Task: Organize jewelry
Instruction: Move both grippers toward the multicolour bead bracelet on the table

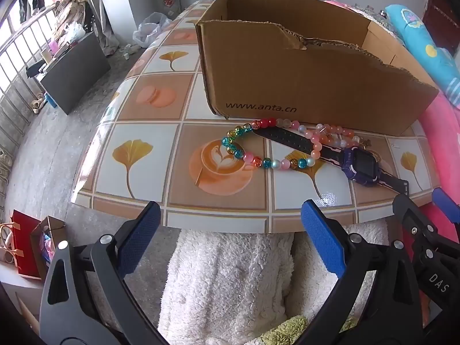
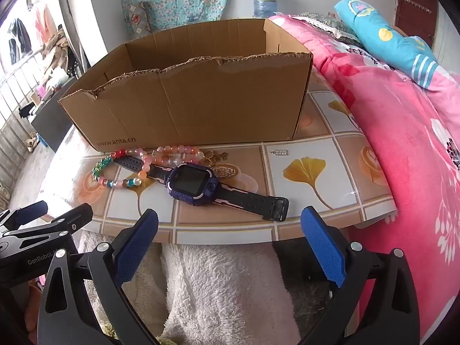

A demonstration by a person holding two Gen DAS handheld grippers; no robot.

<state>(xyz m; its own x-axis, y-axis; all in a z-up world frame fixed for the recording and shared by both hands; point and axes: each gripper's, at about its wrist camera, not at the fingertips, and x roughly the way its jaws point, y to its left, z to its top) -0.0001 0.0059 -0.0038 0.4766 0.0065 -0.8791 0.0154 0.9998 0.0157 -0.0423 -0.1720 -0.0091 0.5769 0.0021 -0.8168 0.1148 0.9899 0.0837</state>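
We are holding both claws spread wide and empty, hanging just off the near edge of the table [image 2: 330, 149], over a white fleecy lap. The right gripper [image 2: 230, 238] is sitting nearest the purple watch [image 2: 192, 184], which is lying just ahead of it and slightly toward its left finger, strap running aslant from far-left to near-right, buckle end closest to us. The left gripper [image 1: 230, 230] is looking at the multicoloured bead bracelet [image 1: 244, 146] ahead of it, draped over the watch's far strap; the watch itself is lying off to its right. Just beyond, a pink bead bracelet [image 2: 172, 153] is lying against the foot of the open cardboard box [image 2: 201, 109], which is standing farthest, straight ahead of both claws. We judge the right claw better placed for the watch.
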